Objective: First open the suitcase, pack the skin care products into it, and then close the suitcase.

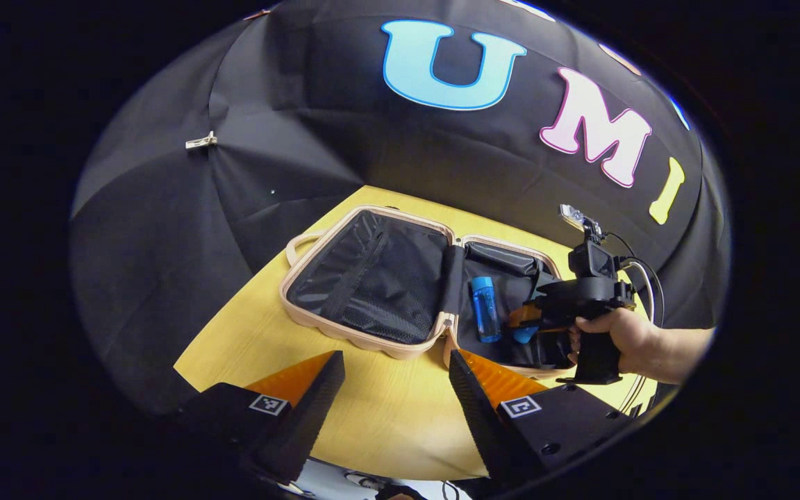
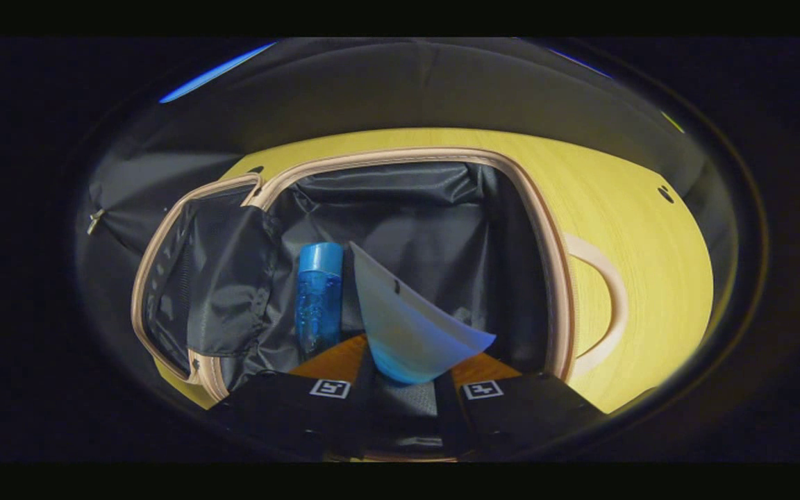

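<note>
1. A yellow wood-grain desk (image 1: 386,417) stands in a booth hung with black cloth (image 1: 164,229); small clips (image 1: 201,142) pin the cloth at its seams.

2. The suitcase (image 1: 365,340) lies fully open and flat on the desk, with a tan rim and dark lining. In the left gripper view its mesh-lined half lies to the left and the deeper half to the right. A tan carry handle (image 2: 605,305) lies against the desk at one outer edge.

3. A blue bottle (image 1: 485,309) with a blue cap lies in the deeper half, close to the hinge line, resting on the lining.

4. The right tool (image 2: 403,378), held by a hand (image 1: 619,337), reaches into the deeper half. Its fingers are pressed in on the lower end of a squeeze tube (image 2: 407,326), white shading to blue. The tube stands tilted above the lining, just beside the bottle; whether the two touch cannot be told.

5. The left tool (image 1: 393,396) hangs over bare desk in front of the suitcase. Its fingers are spread wide, with nothing between them and touching nothing.

6. Cables (image 1: 646,278) run from the back of the right tool.
</note>
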